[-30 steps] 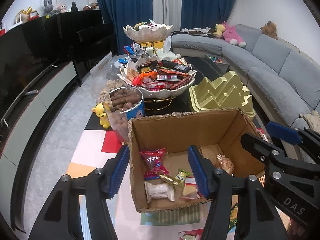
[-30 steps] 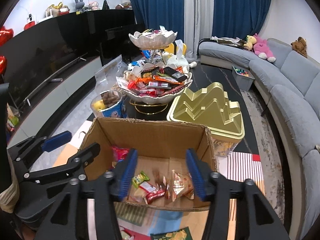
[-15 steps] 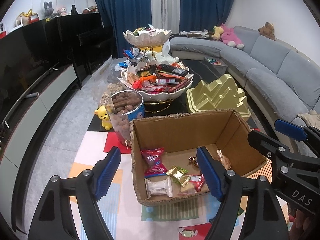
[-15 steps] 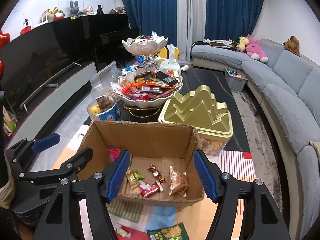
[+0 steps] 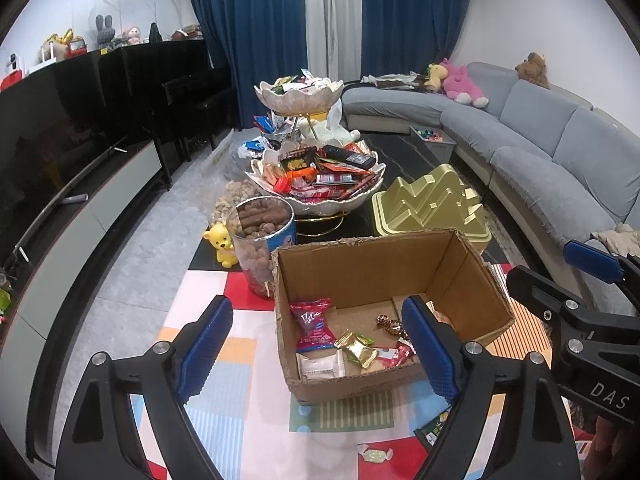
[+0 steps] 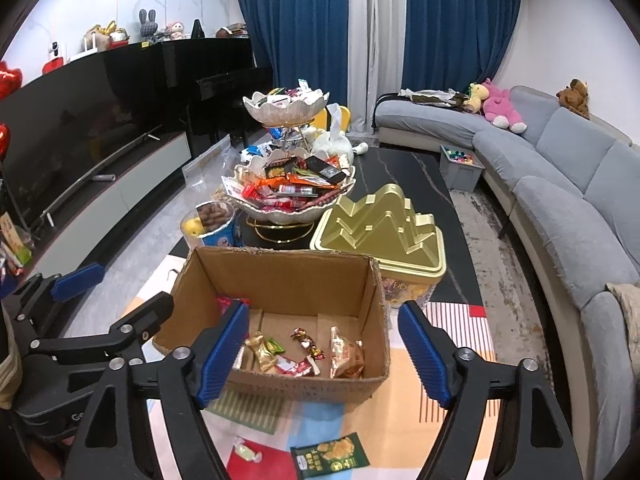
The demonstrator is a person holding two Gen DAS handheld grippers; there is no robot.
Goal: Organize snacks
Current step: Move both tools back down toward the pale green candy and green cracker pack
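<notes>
Left wrist view: the left gripper (image 5: 318, 344) stands wide open with nothing between its blue pads (image 5: 204, 346), hovering over the near left corner of the cardboard box (image 5: 384, 264). The box sits open-topped on a colourful patterned mat (image 5: 224, 364) on the table. Inside it lie a red snack packet (image 5: 314, 324) toward 9 o'clock, a white wrapped bar (image 5: 320, 366) at 7 o'clock, a gold candy (image 5: 360, 350) near the middle, and a dark twisted sweet (image 5: 390, 323) toward 1 o'clock. Outside the box, at 6 o'clock on the mat, lies a pale green wrapped candy (image 5: 374, 455).

At 11 o'clock from the box stands a clear tub of brown snacks (image 5: 262, 240), touching or nearly touching the box's far left corner, with a small yellow bear figure (image 5: 220, 242) just beside it. At 12 o'clock rises a two-tier snack stand (image 5: 316, 176), both bowls heaped with packets. A gold tin with a mountain-shaped lid (image 5: 430, 204) sits at 1 o'clock, just behind the box.

From the right wrist view, the right gripper (image 6: 322, 354) is likewise spread wide and holds nothing, its pads straddling the box's (image 6: 280, 276) near wall. A green chip packet (image 6: 330, 454) lies on the mat at 6 o'clock. An orange-and-white packet (image 6: 346, 354) seems to lean against the box's right wall, though the angle makes that hard to confirm. A grey sofa (image 6: 560, 184) curves along 3 o'clock.
</notes>
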